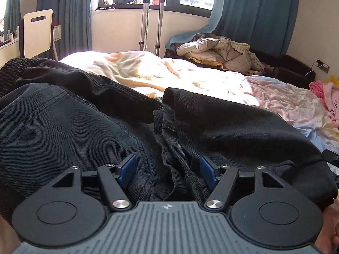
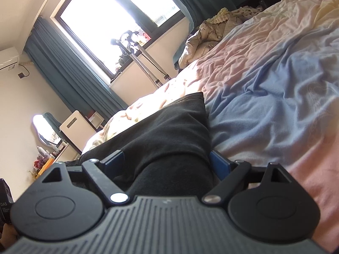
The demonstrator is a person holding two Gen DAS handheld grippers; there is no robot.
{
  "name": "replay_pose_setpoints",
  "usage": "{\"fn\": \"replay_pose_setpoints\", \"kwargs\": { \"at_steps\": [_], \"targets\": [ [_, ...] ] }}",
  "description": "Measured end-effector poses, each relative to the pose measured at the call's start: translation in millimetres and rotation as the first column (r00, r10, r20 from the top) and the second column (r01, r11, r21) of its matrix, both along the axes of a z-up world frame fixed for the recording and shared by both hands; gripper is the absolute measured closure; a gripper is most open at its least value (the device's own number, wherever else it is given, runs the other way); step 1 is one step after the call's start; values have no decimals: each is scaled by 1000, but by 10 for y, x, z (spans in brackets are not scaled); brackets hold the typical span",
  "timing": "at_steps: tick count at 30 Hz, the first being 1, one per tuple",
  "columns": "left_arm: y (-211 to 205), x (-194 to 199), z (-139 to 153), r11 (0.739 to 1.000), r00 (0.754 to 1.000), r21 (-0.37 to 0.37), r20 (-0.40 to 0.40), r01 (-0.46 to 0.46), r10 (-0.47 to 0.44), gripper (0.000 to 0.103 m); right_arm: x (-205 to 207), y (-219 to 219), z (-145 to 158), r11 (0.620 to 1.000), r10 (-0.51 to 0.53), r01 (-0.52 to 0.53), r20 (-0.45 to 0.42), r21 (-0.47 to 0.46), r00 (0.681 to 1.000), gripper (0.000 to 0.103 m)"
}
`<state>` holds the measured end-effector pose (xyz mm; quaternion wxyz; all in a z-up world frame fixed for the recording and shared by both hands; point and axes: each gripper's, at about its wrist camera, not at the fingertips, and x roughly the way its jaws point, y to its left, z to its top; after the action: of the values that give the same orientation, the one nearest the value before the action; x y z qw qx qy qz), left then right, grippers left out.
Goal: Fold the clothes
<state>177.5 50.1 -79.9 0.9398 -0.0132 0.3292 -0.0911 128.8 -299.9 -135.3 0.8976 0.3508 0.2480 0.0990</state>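
Observation:
Black denim trousers lie bunched on the bed, with the elastic waistband at the far left and a seam running down the middle. My left gripper is low over them, its blue pads spread wide with the seam fabric between them. In the right wrist view a black trouser leg stretches away to a corner, and my right gripper has its blue pads wide apart on either side of a thick fold of that cloth.
The bed has a wrinkled pink, blue and cream sheet. A beige puffer jacket lies on a dark sofa beyond it. Pink clothes sit at the right. A garment steamer stand and a white chair stand by the window.

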Motion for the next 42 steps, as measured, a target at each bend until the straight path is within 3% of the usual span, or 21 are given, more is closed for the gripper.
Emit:
{"fn": "replay_pose_setpoints", "kwargs": {
  "at_steps": [9,13,15,18,20,24,25,26,27,30,35,39,42],
  "targets": [
    [7,17,-27,1000,1000,5,-8,10,-10,33,104,16,-9,999,27,-27,-5,39,1000,10],
    [9,46,-33,1000,1000,4,-13,6,-6,33,27,-98,175,977,40,-74,168,201,985,11],
    [17,50,-43,1000,1000,5,-15,7,-7,33,12,-152,166,953,20,-78,195,292,981,10],
    [18,52,-46,1000,1000,2,-15,10,-10,32,104,-188,-62,938,11,-17,20,346,1000,10],
    [6,53,-44,1000,1000,11,-13,12,-12,32,110,-206,-169,935,7,1,-23,354,1000,16],
    [1,54,-40,1000,1000,16,-9,11,-10,32,193,-124,-65,951,49,-35,-39,308,998,11],
    [2,49,-36,1000,1000,14,-7,9,-9,32,206,-107,-51,956,49,-34,-45,292,998,13],
    [1,32,-27,1000,1000,11,2,7,-7,32,206,-98,-41,961,40,-24,-51,274,998,26],
    [0,11,-16,1000,1000,8,13,5,-5,32,204,-96,-27,970,22,-4,-70,243,997,52],
    [-24,-115,57,1000,997,-5,70,28,-27,31,166,-129,50,975,-34,52,-87,218,996,74],
    [-58,-223,235,1000,992,-21,124,4,-2,31,69,-191,408,974,-105,103,3,203,994,81],
    [-206,-106,350,997,986,46,157,-70,62,31,-42,-317,719,976,-163,147,93,160,982,82],
    [-480,51,352,994,991,95,127,-46,34,31,-103,-522,885,968,-210,185,140,168,968,82]
  ]
}}
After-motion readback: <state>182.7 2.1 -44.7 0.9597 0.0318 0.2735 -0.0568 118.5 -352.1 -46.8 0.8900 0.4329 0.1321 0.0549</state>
